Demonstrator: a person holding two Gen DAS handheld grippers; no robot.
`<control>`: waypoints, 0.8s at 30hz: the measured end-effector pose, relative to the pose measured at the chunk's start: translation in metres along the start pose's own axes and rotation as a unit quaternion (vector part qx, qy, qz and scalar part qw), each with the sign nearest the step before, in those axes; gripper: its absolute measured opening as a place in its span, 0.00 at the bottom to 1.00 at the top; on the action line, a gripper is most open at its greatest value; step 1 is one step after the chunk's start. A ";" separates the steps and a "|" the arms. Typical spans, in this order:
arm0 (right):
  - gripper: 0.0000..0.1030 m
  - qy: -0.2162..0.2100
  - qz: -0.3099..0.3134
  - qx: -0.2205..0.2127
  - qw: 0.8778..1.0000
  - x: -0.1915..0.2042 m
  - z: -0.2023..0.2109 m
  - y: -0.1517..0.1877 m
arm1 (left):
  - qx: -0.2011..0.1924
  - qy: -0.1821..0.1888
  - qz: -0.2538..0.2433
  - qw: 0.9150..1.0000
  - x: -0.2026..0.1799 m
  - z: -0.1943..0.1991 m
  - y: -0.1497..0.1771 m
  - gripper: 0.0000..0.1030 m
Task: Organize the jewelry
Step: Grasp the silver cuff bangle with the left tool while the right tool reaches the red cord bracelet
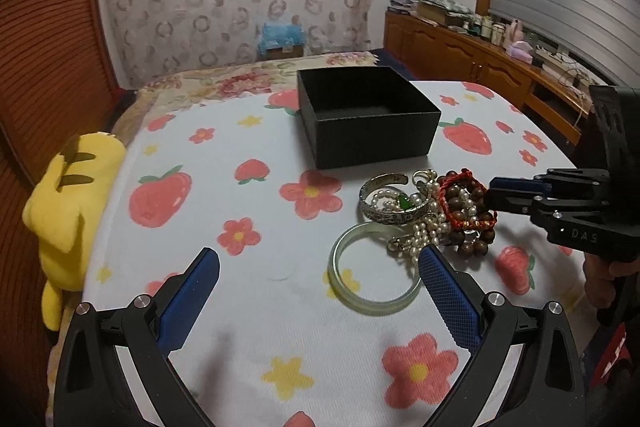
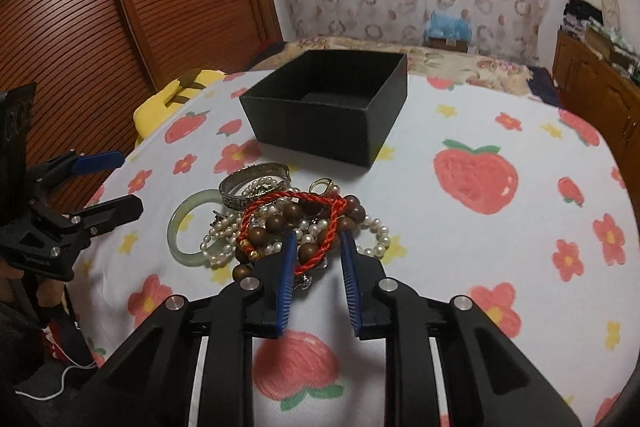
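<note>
A pile of jewelry lies on the strawberry-print cloth in front of an open black box (image 1: 366, 115) (image 2: 328, 107). It holds a pale jade bangle (image 1: 374, 269) (image 2: 188, 223), a silver cuff (image 1: 394, 201) (image 2: 256, 181), white pearl strands (image 1: 428, 227) (image 2: 218, 239), brown wooden beads (image 1: 468, 207) (image 2: 294, 213) and a red cord bracelet (image 1: 466, 199) (image 2: 316, 231). My left gripper (image 1: 320, 267) is open, low over the cloth just before the bangle. My right gripper (image 2: 318, 243) (image 1: 492, 195) is partly open, its fingertips on either side of the red cord and beads.
A yellow plush toy (image 1: 72, 199) (image 2: 176, 93) sits at the table's left edge. Behind are a flowered bedspread (image 1: 240, 79), a wooden slatted door (image 2: 120, 7) and a cluttered wooden sideboard (image 1: 480, 55) at the right.
</note>
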State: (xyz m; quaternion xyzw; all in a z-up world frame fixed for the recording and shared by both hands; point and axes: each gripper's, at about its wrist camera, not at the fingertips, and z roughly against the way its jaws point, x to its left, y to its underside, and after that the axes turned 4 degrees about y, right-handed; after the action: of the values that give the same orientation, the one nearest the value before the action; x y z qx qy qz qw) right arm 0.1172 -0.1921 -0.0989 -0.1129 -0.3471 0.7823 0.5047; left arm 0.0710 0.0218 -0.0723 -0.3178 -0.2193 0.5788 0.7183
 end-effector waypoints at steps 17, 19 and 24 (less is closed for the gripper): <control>0.12 0.000 0.000 -0.015 1.000 -0.012 0.015 -0.006 | 0.044 0.075 0.012 0.996 -0.001 -0.053 -0.023 0.93; 0.12 -0.002 -0.005 -0.022 1.000 -0.016 0.020 -0.007 | 0.048 0.086 0.014 0.995 -0.003 -0.057 -0.025 0.90; 0.12 0.008 0.003 -0.027 1.000 -0.019 0.022 -0.007 | 0.056 0.094 0.007 0.994 -0.009 -0.067 -0.030 0.88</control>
State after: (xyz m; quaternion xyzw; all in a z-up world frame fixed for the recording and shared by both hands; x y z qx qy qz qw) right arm 0.1193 -0.2166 -0.0815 -0.1337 -0.3640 0.7733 0.5016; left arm 0.1353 -0.0047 -0.0971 -0.3314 -0.1160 0.5630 0.7482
